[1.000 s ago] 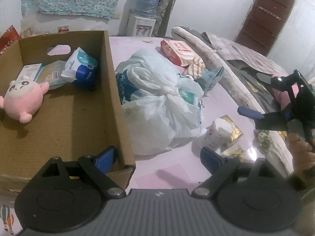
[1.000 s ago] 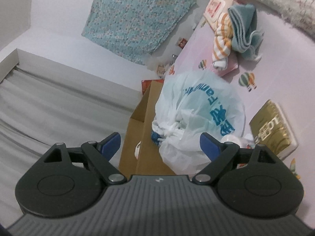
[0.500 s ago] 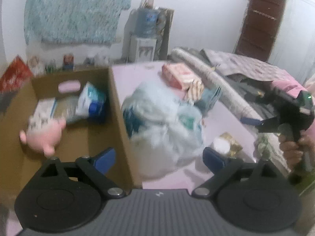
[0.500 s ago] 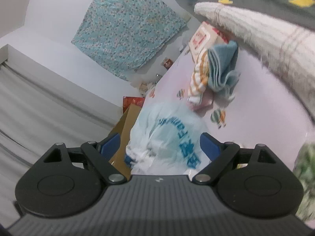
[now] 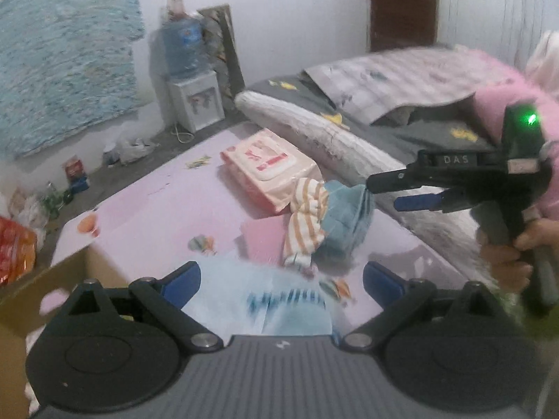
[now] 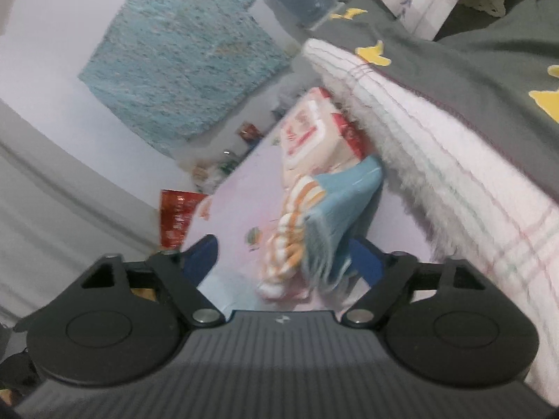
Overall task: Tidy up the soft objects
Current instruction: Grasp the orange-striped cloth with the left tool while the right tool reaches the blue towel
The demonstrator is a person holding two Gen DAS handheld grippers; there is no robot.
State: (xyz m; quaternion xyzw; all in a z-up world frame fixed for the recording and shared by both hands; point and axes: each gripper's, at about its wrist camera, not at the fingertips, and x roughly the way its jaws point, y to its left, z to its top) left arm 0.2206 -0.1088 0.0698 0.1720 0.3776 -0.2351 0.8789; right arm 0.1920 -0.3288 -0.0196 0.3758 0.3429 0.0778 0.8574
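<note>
Tongs: the right tongs (image 6: 283, 258) are closing round the cloths (image 6: 307, 230) on the worktop (image 5: 167, 206), not yet pinching; the left tongs (image 5: 279, 279) are gaping empty over a bag (image 5: 279, 307). Cloths look light, floppy; gripping the bunched middle seems best. Farther: a wipes pack (image 5: 269, 164).

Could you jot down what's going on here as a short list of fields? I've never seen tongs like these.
Surface: pink table
Near the right tongs: striped cloth and blue cloth, bunched together
Behind the cloths: wipes pack
Right tongs: open, just been closing, cloths between the fingers, not yet pinched
Left tongs: open, empty, above white plastic bag
Container: cardboard box
</note>
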